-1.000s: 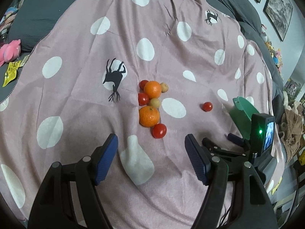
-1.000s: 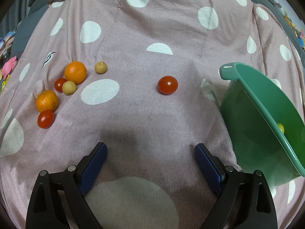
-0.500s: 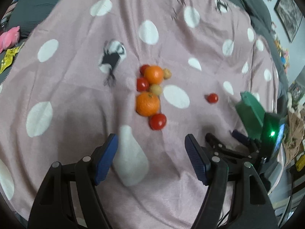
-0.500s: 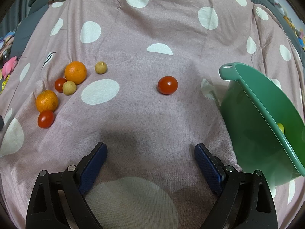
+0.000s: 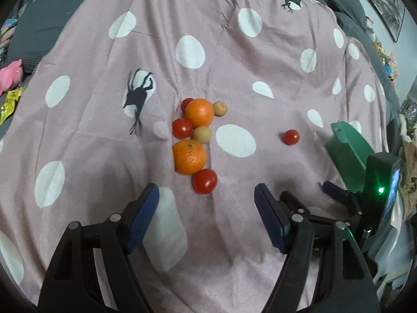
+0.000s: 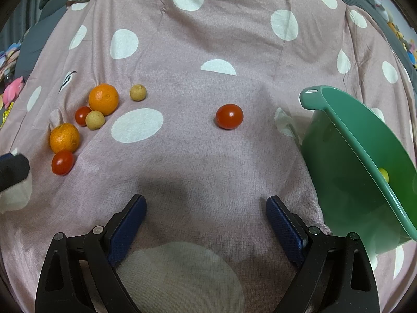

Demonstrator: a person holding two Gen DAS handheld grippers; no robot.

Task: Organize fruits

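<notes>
A cluster of fruit lies on the pink dotted blanket (image 5: 104,135): two oranges (image 5: 189,156) (image 5: 199,112), three small tomatoes, the nearest (image 5: 204,181) just ahead of my left gripper (image 5: 206,206), and two beige round fruits (image 5: 202,134). A lone tomato (image 6: 229,116) lies ahead of my right gripper (image 6: 206,208). Both grippers are open and empty. The green bowl (image 6: 346,140) stands tilted to the right of the right gripper, with a small yellow-green fruit (image 6: 384,174) inside. The cluster also shows at left in the right wrist view (image 6: 64,137).
The blanket covers a grey sofa (image 5: 52,26). Pink plush toys (image 5: 10,75) and a yellow packet (image 5: 10,101) lie at the far left. The right gripper's body with a green light (image 5: 380,190) shows at the right of the left wrist view. Framed pictures (image 5: 385,2) hang at right.
My left gripper has moved forward toward the fruit cluster, so the nearest tomato now lies just ahead of its fingertips. The right gripper has not moved.
</notes>
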